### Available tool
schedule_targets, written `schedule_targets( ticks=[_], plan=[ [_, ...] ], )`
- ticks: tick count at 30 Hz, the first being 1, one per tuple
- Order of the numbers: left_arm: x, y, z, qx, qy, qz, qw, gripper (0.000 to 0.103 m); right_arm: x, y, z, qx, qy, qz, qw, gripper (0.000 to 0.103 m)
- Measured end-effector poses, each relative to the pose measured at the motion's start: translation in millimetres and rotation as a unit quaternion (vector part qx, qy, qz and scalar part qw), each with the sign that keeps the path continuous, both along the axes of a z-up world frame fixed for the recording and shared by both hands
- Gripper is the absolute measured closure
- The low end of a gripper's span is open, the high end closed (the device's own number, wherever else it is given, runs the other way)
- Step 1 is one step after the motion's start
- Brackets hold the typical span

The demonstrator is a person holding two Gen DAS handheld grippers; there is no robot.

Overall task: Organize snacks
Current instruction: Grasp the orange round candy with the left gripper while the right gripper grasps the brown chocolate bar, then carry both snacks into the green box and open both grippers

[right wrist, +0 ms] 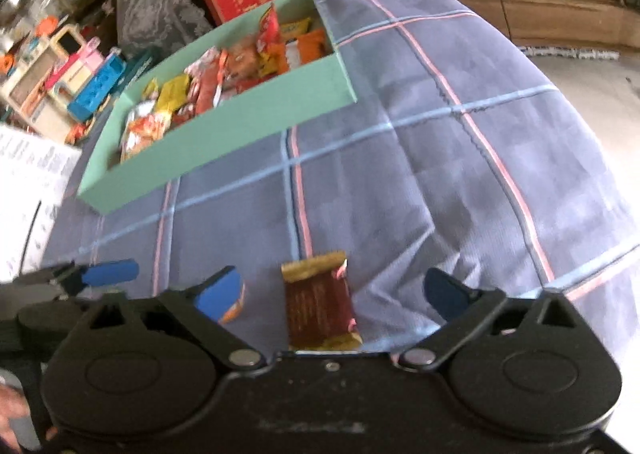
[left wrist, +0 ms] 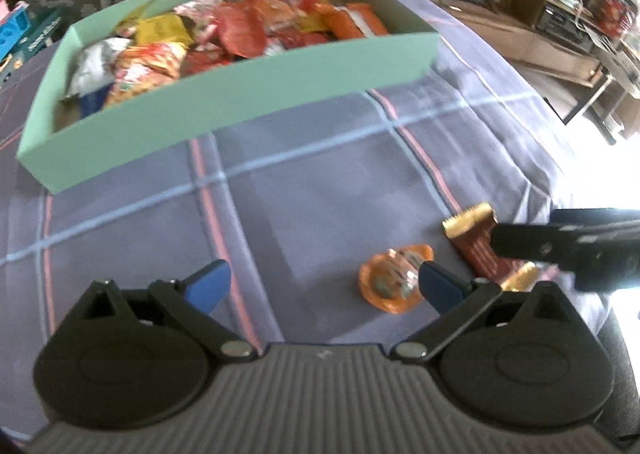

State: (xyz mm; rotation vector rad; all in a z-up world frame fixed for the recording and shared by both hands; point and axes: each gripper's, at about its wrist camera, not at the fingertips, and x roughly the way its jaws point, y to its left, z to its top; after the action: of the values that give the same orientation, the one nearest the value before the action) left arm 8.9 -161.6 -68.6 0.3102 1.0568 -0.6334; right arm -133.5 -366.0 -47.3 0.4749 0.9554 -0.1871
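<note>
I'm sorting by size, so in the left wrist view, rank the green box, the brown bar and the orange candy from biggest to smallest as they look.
1. Green box, by far the largest.
2. Brown bar and orange candy: these look alike, and both are partly hidden by gripper parts, so no ranking.

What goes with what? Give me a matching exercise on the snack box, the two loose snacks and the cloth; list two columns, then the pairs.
1. box
2. round snack
3. bar snack
4. cloth

A. brown wrapper, gold ends
B. blue with pink stripes
C. mint green, full of packets
D. clear orange wrapper

Pairs: 1-C, 2-D, 3-A, 4-B
</note>
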Motion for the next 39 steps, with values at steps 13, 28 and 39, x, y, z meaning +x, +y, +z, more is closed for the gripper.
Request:
schedule_targets(
  ticks=[13,28,39],
  plan=[
    [-20,-18,-8,-0.001,-0.027,-0.054,0.9982,0.062,-3,2,-5,0.007,0.014,-0.001,1.0,0.036],
    [17,62,-2,-0.018,-0.013,0.073,0.9971,0.061,19,66,-5,-0.083,0.019,0.099,0.991,0.062],
    [17,82,-1,-0.024,-0.008,0.095,0.9952,0.053,33,88,-6,-0.095,0.012,0.128,0.987,0.064]
  ],
)
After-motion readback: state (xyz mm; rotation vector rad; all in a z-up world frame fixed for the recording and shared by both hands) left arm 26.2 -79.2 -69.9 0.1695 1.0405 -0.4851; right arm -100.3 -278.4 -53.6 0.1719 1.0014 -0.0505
